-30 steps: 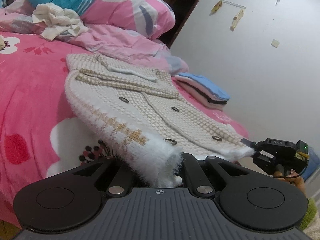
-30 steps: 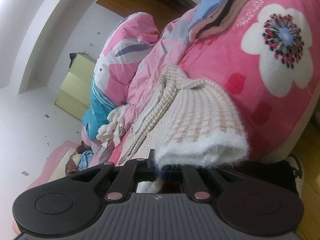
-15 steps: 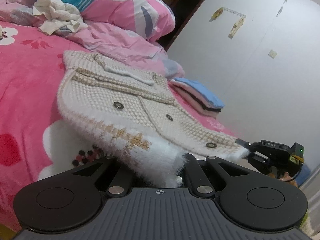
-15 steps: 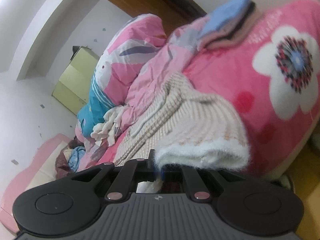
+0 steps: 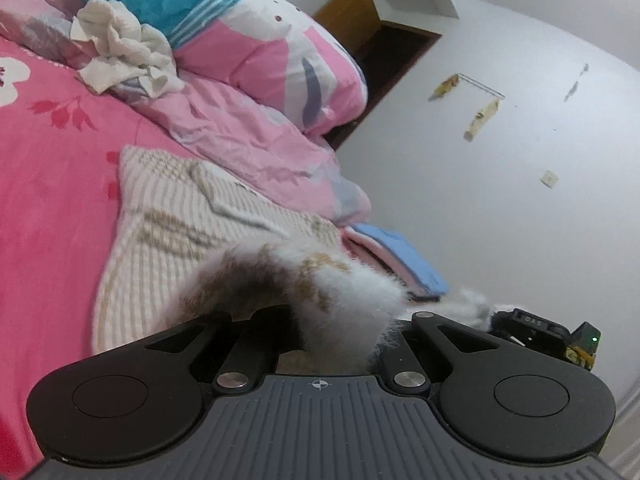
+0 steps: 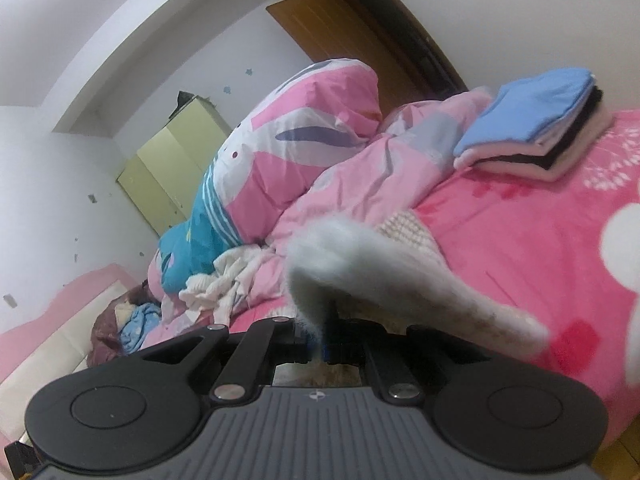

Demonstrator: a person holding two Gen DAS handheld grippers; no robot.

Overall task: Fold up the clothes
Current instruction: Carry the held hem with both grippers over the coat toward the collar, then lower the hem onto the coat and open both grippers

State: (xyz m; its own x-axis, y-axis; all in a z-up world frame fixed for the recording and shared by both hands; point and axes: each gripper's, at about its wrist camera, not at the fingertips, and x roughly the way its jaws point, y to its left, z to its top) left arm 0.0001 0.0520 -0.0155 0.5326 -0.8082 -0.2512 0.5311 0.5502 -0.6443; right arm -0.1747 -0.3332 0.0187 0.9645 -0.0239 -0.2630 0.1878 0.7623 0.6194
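1. On the pink bed cover (image 5: 48, 208), the cream knitted cardigan (image 5: 168, 224) lay with its far part flat, while its fluffy white hem (image 5: 340, 300) was lifted up and curled forward over the rest.
2. The left gripper (image 5: 328, 344) was clenched on one corner of this hem; the fur covered the fingertips, so the exact contact could not be seen.
3. The right gripper (image 6: 332, 340) was also closed on the hem, at the other corner (image 6: 320, 264), and it appeared at the right edge of the left wrist view (image 5: 540, 332).
4. The cardigan looked soft and thick, rather light, and without any stiffness. I judged it would sag between the two hands and would keep no sharp crease. The long fur seemed a little slippery, so a hold deep on the hem corners looked safer than one on the hair alone.
5. The bed cover was plush and probably gave friction, so the lower layer would tend to stay in place.
6. A pile of folded clothes (image 6: 532, 132) stood near the cardigan, towards the wall. A crumpled white garment (image 5: 124, 52) lay against the pink duvet (image 5: 256, 120) further back.
7. Behind the bed were white walls, a brown door (image 6: 360, 40) and a pale green cabinet (image 6: 176, 168).
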